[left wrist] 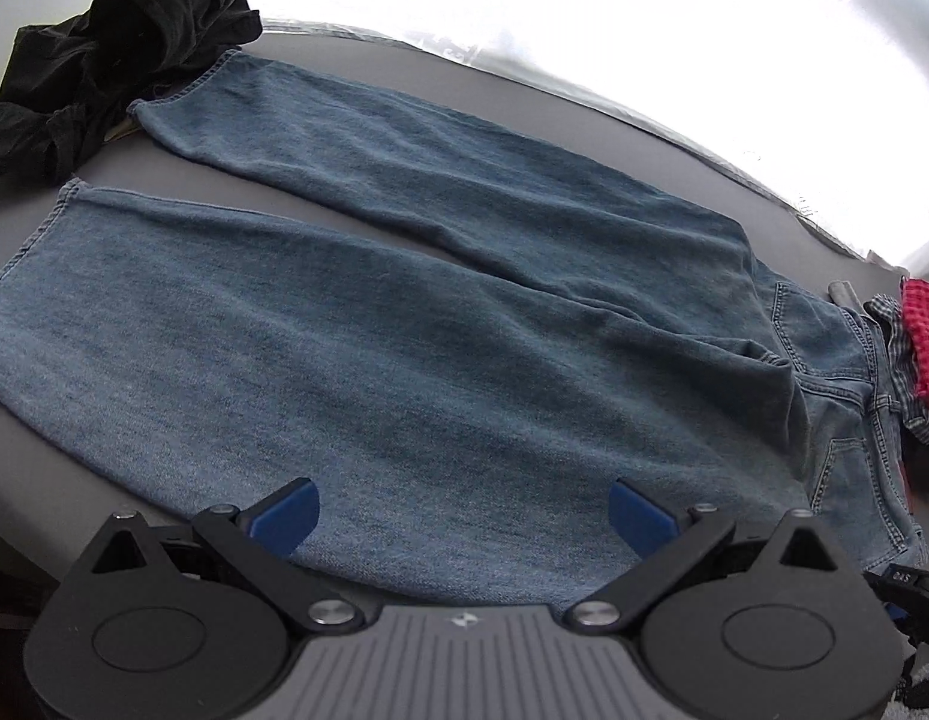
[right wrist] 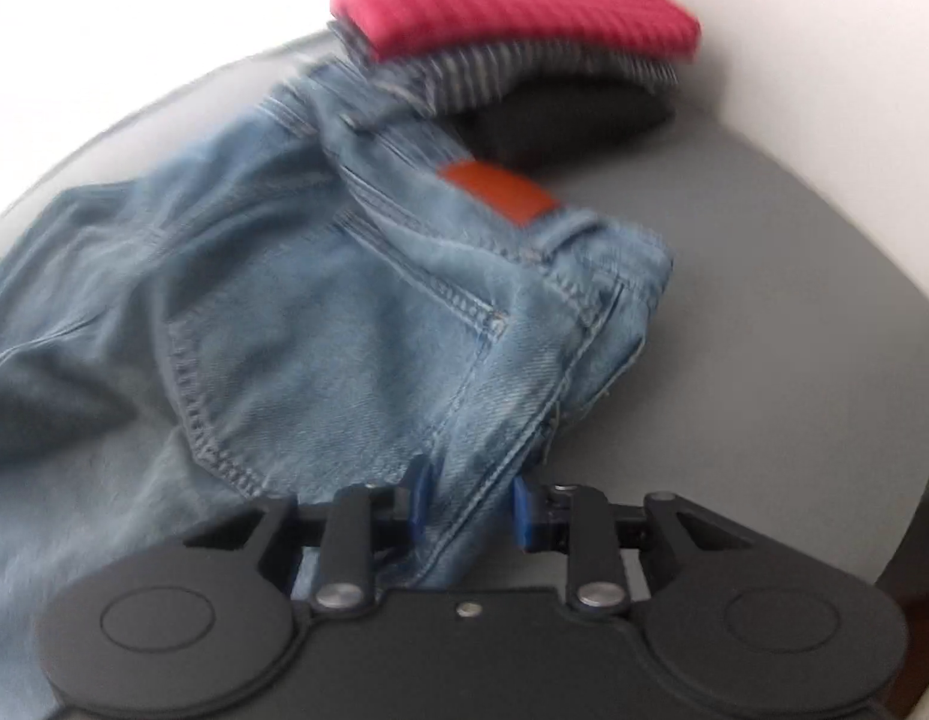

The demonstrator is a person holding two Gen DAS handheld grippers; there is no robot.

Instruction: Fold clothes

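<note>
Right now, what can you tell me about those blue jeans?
The jeans are faded blue denim with a brown waistband patch, spread flat on a grey table, legs apart. One hem touches a black garment; the waistband touches folded clothes. The right gripper pinches the waist edge; the left gripper is open over a leg.

The left wrist view looks steeply down from just above the near leg of the jeans (left wrist: 404, 324), facing along both legs across the grey bench (left wrist: 356, 75). The right wrist view sits close over the waistband, facing the folded stack (right wrist: 512, 42). Both views share the jeans and that stack.
</note>
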